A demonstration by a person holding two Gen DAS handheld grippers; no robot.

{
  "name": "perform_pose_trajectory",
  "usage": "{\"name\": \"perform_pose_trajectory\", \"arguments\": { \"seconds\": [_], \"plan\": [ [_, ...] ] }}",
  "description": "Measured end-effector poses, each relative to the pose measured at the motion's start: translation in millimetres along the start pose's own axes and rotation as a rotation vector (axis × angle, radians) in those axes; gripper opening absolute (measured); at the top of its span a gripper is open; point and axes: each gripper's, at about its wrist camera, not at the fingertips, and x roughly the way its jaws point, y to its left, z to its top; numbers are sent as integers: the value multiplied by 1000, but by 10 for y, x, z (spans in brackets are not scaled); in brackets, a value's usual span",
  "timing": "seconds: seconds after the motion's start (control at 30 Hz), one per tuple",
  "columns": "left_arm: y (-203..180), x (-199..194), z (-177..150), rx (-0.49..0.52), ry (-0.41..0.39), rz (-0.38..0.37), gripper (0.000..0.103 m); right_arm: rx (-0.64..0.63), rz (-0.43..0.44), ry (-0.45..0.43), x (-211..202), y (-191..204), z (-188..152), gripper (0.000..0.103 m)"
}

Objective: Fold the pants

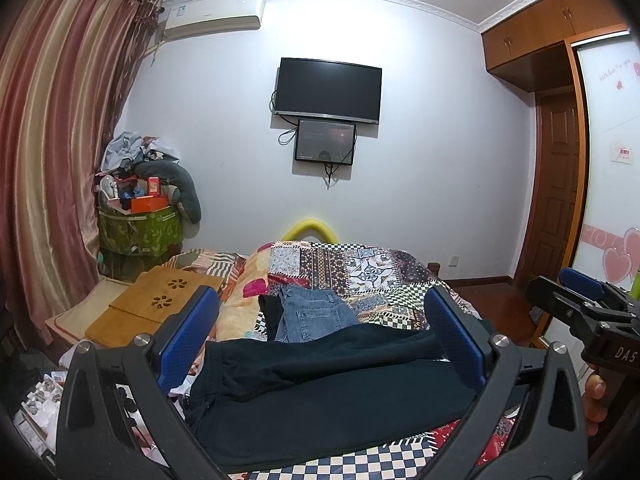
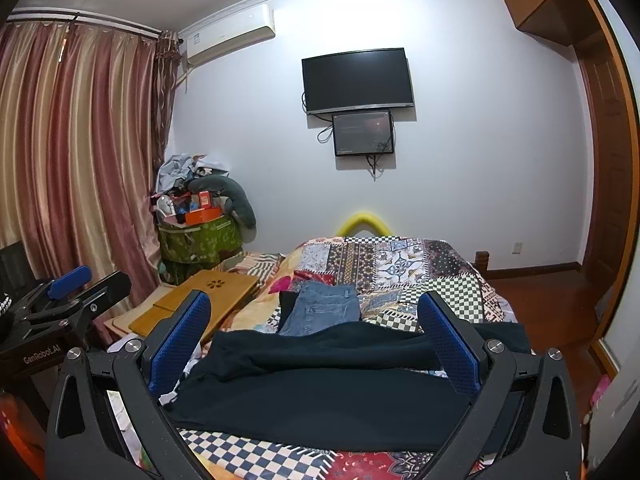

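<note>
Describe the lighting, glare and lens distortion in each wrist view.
Left wrist view: glare washes out the air conditioner; fisheye bows the curtain; dark pants lose fold detail. Right wrist view: a bright patch on the wall above the television; the door curves; black corners.

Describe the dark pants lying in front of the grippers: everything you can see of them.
The dark pants are a very dark, soft, matte cloth. They lie crosswise on the patchwork bedspread, near the front edge of the bed. One layer is folded over the other, leaving a raised, rumpled ridge along the far side. A gathered end, possibly the waistband, sits to the left. Behind them lie folded blue jeans. The left gripper and right gripper are both open, holding nothing.
</note>
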Motion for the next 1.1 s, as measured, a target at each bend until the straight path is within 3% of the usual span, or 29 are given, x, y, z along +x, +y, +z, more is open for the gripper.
{"name": "perform_pose_trajectory", "arguments": {
  "seconds": [1.1],
  "plan": [
    [-31,15,40,3,3,-9,103,1,-2,4,3,-30,33,103]
  ]
}}
